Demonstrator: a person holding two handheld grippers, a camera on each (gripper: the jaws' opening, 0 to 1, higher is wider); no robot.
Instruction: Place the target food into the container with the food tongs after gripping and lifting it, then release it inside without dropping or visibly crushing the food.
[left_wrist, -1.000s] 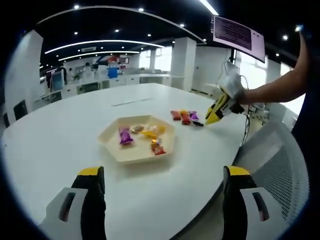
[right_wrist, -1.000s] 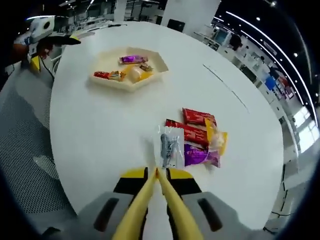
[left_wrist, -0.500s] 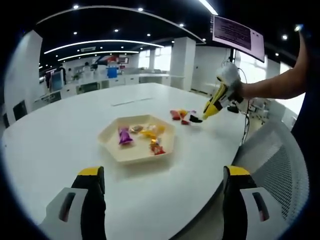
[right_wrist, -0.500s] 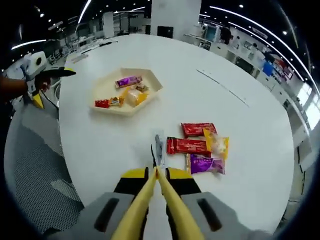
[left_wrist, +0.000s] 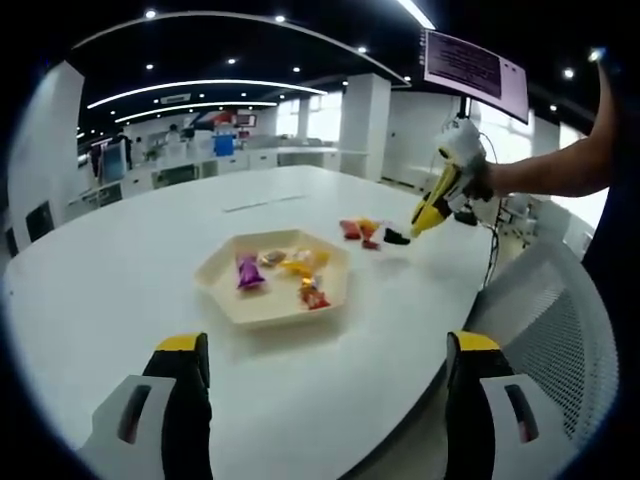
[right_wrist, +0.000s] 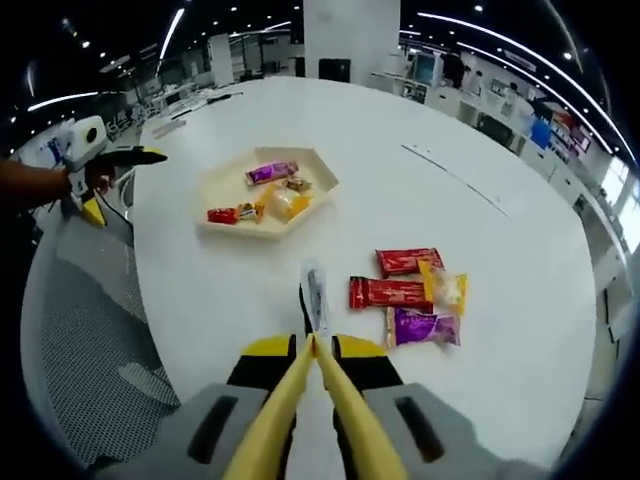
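The right tongs (right_wrist: 313, 345) are clenched on a clear food packet (right_wrist: 314, 293), holding it by its near end so it is hanging above the white counter (right_wrist: 480, 240) and not touching it. In the left gripper view the same tongs (left_wrist: 418, 228) are appearing from the right, with the dark packet (left_wrist: 396, 237) at their tip, just beside the loose snacks. The left tongs (left_wrist: 320, 345) are released, their jaws standing wide apart, and they are waiting low in front of the hexagonal tray (left_wrist: 222, 288).

The step in hand, as I judge it, is carrying the packet to the tray (right_wrist: 222, 220), which is lying well apart from it, further along the counter and to the left. The tray is already holding a purple packet (right_wrist: 271, 173), a red one (right_wrist: 222, 215) and a yellow one (right_wrist: 290, 203). The red packets (right_wrist: 392, 292), a purple one (right_wrist: 425, 326) and a pale yellow one (right_wrist: 447, 289) are lying together on the counter to the right.

To do this well, the squeeze should be kept constant (the grip is only on an edge, so the packet may be swinging or slipping). The travel should be slow and level, high enough to pass the tray wall. The jaws should be opening only when the packet is low inside, over a free part of the tray.
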